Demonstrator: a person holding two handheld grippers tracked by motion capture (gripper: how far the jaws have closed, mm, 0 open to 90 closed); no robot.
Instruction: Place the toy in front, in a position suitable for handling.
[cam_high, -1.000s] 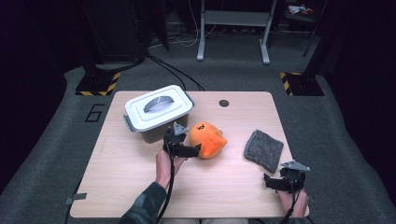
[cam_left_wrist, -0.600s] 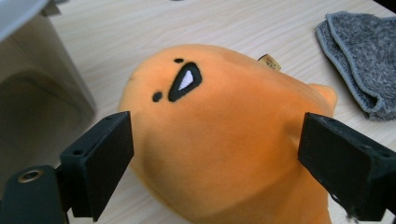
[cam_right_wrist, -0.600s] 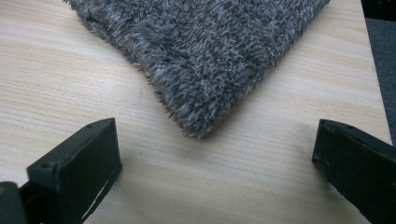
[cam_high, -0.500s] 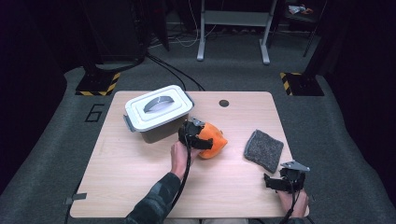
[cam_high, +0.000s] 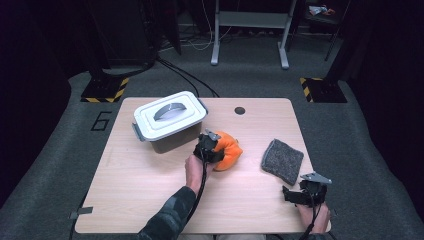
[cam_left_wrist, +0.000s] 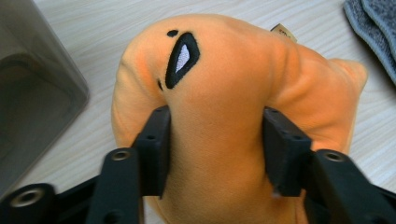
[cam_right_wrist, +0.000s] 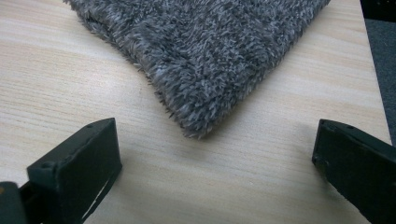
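Note:
An orange plush toy (cam_high: 228, 149) with a stitched black and white eye lies on the wooden table (cam_high: 140, 185) near its middle. My left gripper (cam_high: 212, 146) has just been closing, and its pads now squeeze the plush toy (cam_left_wrist: 219, 93) from both sides, denting the fabric. Beside the toy's left stands a grey lidded box (cam_high: 169, 120). A folded grey fuzzy cloth (cam_high: 283, 160) lies to the right. My right gripper (cam_high: 300, 192) rests near the table's front right edge, open, its jaws wide apart just short of the corner of the cloth (cam_right_wrist: 205, 46).
A small dark hole (cam_high: 240, 110) sits in the tabletop at the back. Dark carpet surrounds the table, with stand legs and cables behind. The grey box wall (cam_left_wrist: 32, 93) is close to the toy's left side.
My left gripper moved right from beside the box onto the orange toy and closed on it. The right gripper stayed where it was.

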